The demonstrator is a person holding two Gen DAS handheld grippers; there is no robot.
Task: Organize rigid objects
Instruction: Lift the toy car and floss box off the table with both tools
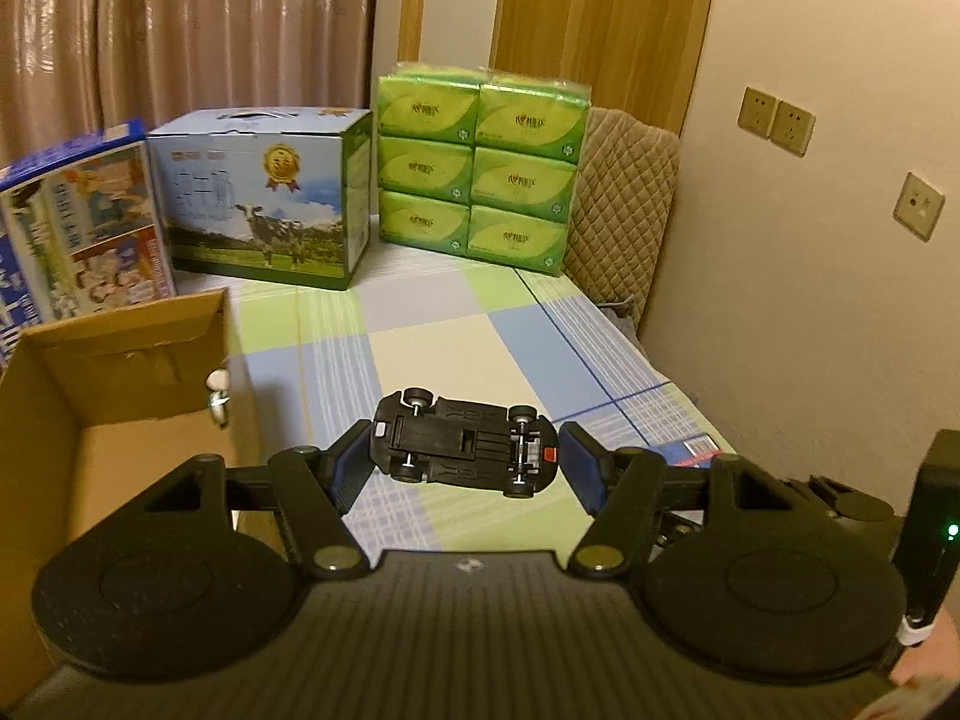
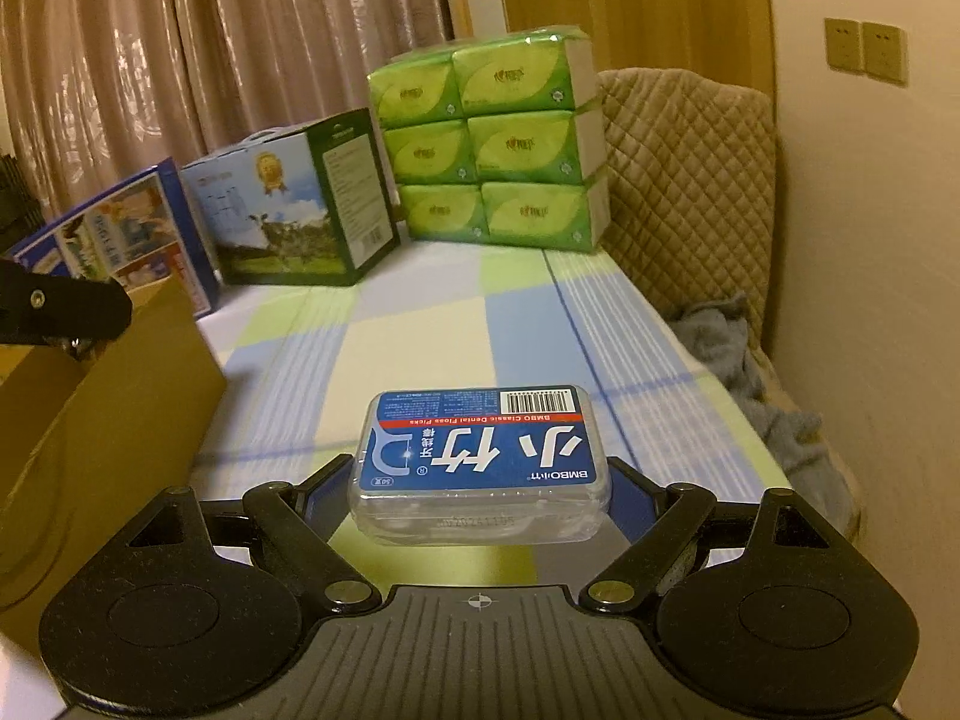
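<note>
The carton (image 1: 108, 420) runs off the left edge; a small pale thing (image 1: 219, 396) on its wall is too blurred to identify

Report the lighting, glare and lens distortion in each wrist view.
Left wrist view: dim warm indoor light, glare streaks on the shiny pink curtain, fisheye bending the cream wall, black upside-down toy car sharp between the left gripper pads. Right wrist view: same yellowish cast, small highlight on the clear plastic blue-labelled floss pick box in the right gripper, dark vignette in corners.
</note>
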